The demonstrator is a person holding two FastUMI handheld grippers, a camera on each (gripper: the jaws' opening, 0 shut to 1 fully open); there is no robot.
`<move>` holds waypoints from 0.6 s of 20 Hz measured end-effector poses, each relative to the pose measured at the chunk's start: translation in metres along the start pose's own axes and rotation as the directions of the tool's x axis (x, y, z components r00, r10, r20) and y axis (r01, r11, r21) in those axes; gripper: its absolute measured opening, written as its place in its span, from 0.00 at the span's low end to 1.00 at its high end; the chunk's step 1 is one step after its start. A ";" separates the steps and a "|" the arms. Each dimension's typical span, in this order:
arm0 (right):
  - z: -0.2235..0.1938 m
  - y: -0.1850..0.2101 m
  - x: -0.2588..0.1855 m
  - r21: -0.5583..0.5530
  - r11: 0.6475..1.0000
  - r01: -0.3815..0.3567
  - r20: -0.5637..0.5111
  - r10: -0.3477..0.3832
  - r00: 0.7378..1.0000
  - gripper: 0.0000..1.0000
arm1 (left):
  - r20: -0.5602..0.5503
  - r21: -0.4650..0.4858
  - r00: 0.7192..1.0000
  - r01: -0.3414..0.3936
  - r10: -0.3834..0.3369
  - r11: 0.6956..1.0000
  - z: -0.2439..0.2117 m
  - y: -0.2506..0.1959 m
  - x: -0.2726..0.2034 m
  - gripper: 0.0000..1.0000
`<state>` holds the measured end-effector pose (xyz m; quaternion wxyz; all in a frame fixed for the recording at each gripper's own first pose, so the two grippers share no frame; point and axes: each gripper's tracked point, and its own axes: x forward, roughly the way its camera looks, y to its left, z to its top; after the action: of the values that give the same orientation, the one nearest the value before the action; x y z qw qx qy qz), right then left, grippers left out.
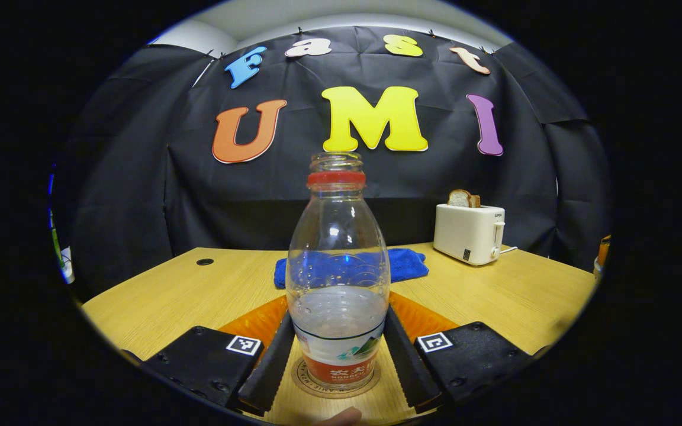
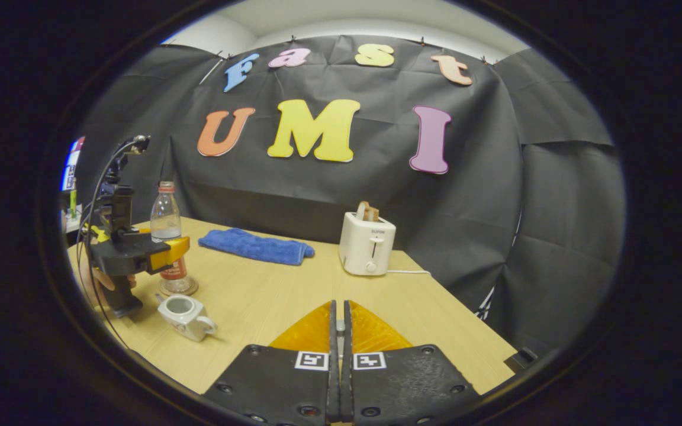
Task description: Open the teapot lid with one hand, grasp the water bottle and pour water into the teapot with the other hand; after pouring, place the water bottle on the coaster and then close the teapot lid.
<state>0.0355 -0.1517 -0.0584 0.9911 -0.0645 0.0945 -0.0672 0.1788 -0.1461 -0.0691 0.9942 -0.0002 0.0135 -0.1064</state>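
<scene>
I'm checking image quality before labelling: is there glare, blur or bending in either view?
Left gripper view: sharp, with small bright glints on the water bottle; the table edge curves from the fisheye. Right gripper view: dimmer and softer; the far-off teapot and toaster look small, and the wall bows outward.

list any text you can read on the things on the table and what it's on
toaster: small word on its front, too small to read surely.
water bottle: label print too blurred to read.
coaster: rim lettering mostly hidden under the bottle.
</scene>
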 end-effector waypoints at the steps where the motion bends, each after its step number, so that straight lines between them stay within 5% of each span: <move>1: 0.000 0.000 0.000 -0.001 1.000 -0.001 0.000 0.001 1.000 0.01 | 0.002 -0.004 1.000 0.009 -0.009 1.000 0.001 0.000 -0.002 0.81; 6: -0.002 0.003 0.001 -0.010 1.000 -0.007 -0.001 0.007 1.000 0.01 | -0.012 0.012 0.999 0.045 -0.045 0.999 -0.007 -0.007 -0.007 0.95; 12: -0.004 0.011 0.000 -0.017 1.000 -0.016 -0.004 0.016 1.000 0.01 | -0.091 0.002 0.994 0.058 -0.057 0.998 -0.029 -0.010 -0.024 0.96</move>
<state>0.0363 -0.1415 -0.0635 0.9908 -0.0723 0.0976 -0.0588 0.1529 -0.1505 -0.0973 0.9891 0.0068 0.0584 -0.1349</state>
